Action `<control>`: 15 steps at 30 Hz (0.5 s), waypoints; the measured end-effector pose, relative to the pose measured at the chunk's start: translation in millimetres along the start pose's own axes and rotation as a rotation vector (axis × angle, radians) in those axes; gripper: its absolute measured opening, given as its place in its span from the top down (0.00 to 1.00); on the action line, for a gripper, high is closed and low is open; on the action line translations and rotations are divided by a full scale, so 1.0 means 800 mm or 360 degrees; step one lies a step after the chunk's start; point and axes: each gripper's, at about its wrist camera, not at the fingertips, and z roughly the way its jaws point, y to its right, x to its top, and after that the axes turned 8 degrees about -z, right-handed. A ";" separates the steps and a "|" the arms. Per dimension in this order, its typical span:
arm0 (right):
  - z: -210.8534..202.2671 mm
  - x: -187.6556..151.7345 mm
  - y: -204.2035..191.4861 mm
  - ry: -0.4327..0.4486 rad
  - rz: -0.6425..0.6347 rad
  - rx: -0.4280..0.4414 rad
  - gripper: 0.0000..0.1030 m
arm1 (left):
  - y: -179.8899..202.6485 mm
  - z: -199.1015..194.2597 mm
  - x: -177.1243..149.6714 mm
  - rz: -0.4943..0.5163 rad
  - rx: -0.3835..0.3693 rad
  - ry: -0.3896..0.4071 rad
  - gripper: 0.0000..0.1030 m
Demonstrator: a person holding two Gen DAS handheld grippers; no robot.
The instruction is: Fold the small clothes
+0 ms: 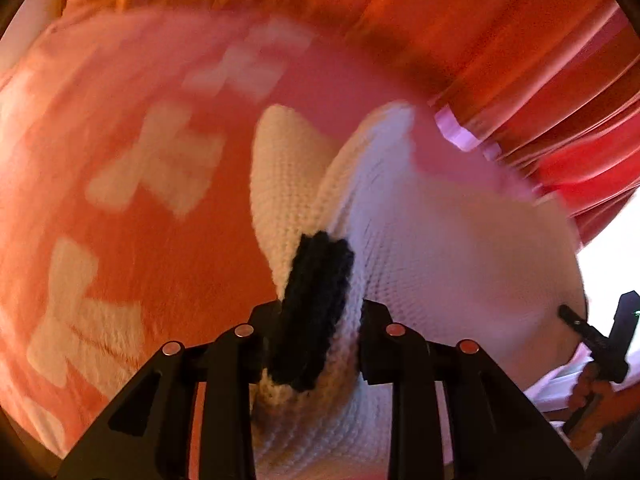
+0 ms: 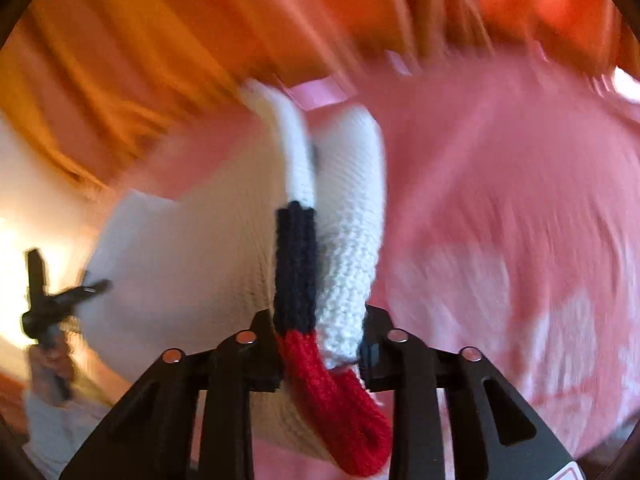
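A small white knit garment (image 1: 432,240) with navy and red trim hangs stretched between my two grippers above the pink blanket. My left gripper (image 1: 316,340) is shut on its edge where a navy band (image 1: 316,304) bunches between the fingers. My right gripper (image 2: 320,344) is shut on the other edge, gripping a white fold (image 2: 348,272) beside a navy (image 2: 294,272) and red trim (image 2: 340,412). The right gripper also shows at the far right of the left wrist view (image 1: 600,340); the left gripper shows at the left of the right wrist view (image 2: 44,300). Both views are motion-blurred.
A pink fleece blanket (image 1: 120,160) with pale white patterns covers the surface below, also in the right wrist view (image 2: 520,220). Orange-red curtains (image 1: 480,32) hang behind. Bright light comes from the window side (image 2: 12,272).
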 end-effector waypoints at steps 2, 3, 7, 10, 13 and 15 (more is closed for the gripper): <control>0.039 -0.009 0.015 -0.0199 0.0077 -0.0113 0.64 | -0.010 0.020 -0.008 -0.0035 0.0055 -0.0021 0.70; 0.033 -0.006 0.016 -0.0141 0.0089 -0.0094 0.64 | -0.004 0.015 -0.008 -0.0002 0.0079 0.0000 0.70; -0.036 0.006 0.009 0.0230 0.0075 -0.0250 0.59 | 0.005 -0.002 -0.009 0.0022 0.0144 0.0066 0.66; -0.063 0.022 -0.019 0.0403 -0.0010 -0.0170 0.59 | 0.009 0.002 -0.011 0.0032 0.0192 0.0072 0.65; -0.046 0.038 -0.076 0.0339 -0.0255 -0.0008 0.61 | 0.020 0.010 -0.011 0.0081 0.0254 0.0093 0.62; -0.029 0.054 -0.099 0.0314 -0.0428 -0.0121 0.61 | 0.021 0.009 -0.009 0.0096 0.0276 0.0102 0.60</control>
